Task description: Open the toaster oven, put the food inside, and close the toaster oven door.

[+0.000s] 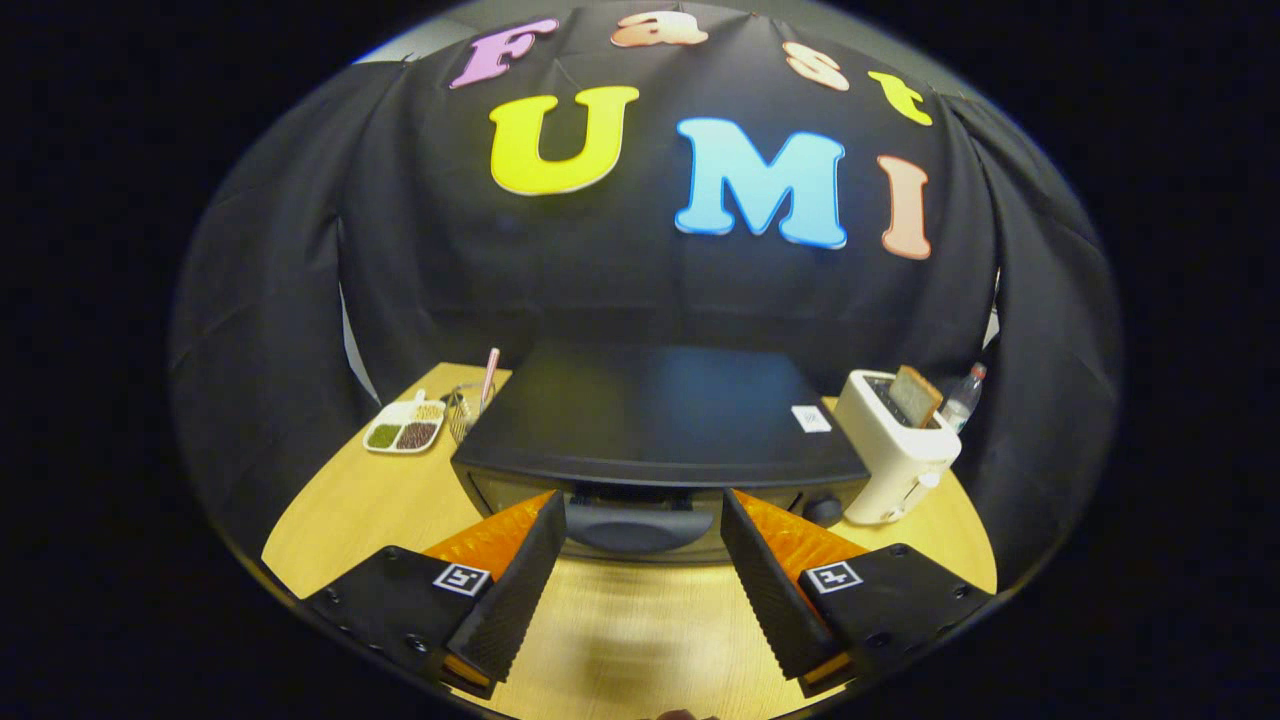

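Gripper point(640, 545) spread wide, holding nothing, fingers either side of the toaster oven point(655, 425) door handle point(638, 525) (door's shut), not touching it.

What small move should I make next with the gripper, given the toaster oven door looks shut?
Probably ease the gripper forward and slightly down so its open fingers straddle the door handle, then close. The toaster oven is still closed, the handle sits just ahead, between the fingertips, and nothing is gripped yet.
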The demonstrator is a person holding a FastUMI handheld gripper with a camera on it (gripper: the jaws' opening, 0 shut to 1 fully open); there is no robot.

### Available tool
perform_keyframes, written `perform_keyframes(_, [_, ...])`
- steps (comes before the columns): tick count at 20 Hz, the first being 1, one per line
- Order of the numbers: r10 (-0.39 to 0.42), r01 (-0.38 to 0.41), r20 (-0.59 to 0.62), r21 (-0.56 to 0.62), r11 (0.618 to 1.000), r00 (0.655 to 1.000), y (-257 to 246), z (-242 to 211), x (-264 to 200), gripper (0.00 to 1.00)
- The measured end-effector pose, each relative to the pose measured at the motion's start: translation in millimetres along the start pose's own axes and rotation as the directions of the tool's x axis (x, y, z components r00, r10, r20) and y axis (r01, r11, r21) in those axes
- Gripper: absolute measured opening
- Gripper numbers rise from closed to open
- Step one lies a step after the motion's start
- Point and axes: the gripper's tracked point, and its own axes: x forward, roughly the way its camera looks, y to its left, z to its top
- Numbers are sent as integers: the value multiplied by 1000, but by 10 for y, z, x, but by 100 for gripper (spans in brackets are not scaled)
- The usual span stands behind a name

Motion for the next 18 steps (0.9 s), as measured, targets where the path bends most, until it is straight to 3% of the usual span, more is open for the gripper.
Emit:
perform_keyframes(7, [-96, 84, 241, 61, 995, 966, -670, 747, -764, 96])
perform_keyframes(12, [-205, 164, 278, 164, 973, 939, -1373, 706, -1498, 96])
perform_keyframes(18, [-309, 263, 310, 183, 947, 899, -2157, 563, -1848, 96])
